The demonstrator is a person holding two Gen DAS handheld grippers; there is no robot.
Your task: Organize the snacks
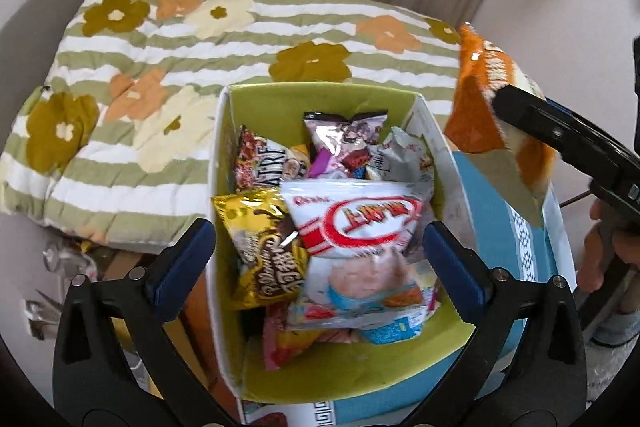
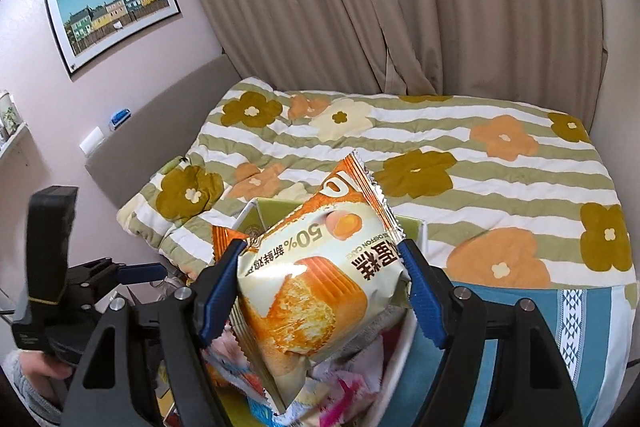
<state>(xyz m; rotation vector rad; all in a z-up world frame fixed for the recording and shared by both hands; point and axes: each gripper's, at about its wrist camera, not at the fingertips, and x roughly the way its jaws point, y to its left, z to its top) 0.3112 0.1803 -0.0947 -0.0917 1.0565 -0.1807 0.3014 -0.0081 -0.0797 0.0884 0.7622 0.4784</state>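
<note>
Right wrist view, lower centre: the right gripper [image 2: 324, 287] clamps a chiffon cake packet [image 2: 320, 279] by its sides, held above the green-lined snack box [image 2: 412, 227], presumably for dropping in. Left wrist view shows what that one hides: the left gripper [image 1: 320, 251] spread wide and empty over the box's packed snacks [image 1: 356, 227], the packet [image 1: 484, 99] at upper right.

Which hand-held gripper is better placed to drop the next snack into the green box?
Right: the right hand-held gripper grips the orange cake packet above the green box; the left hand-held gripper is open, empty.
</note>
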